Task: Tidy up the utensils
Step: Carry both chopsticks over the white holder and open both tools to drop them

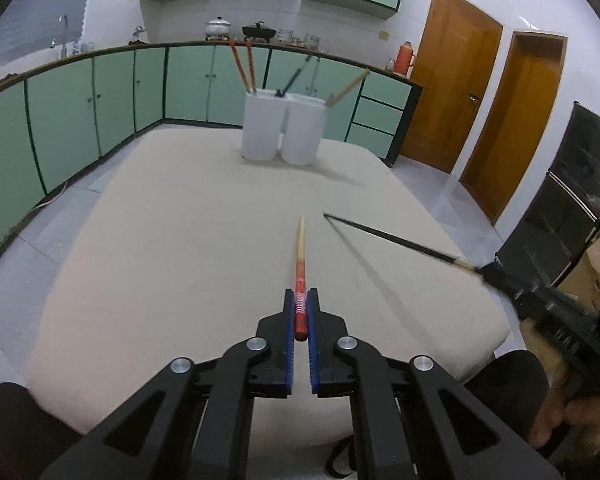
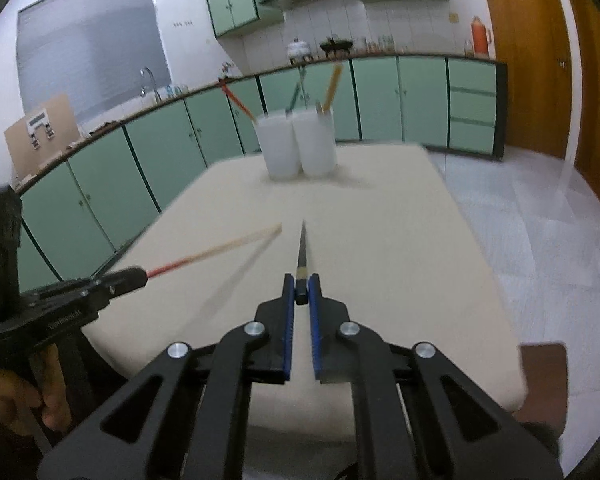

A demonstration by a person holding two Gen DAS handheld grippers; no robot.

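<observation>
Left gripper [image 1: 301,300] fingers clamped on red-handled chopstick [image 1: 301,280]; right gripper [image 2: 301,284] fingers clamped on black chopstick [image 2: 302,256]; both raised.

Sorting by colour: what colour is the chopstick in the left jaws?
Red handle end, pale wooden tip: the chopstick shows best in the left wrist view.

Each gripper [image 1: 301,300] has black angular linkage arms with silver pivot screws. Finger pads [image 2: 288,320] are ribbed blue. Hands [image 1: 572,420] are bare-skinned.
</observation>
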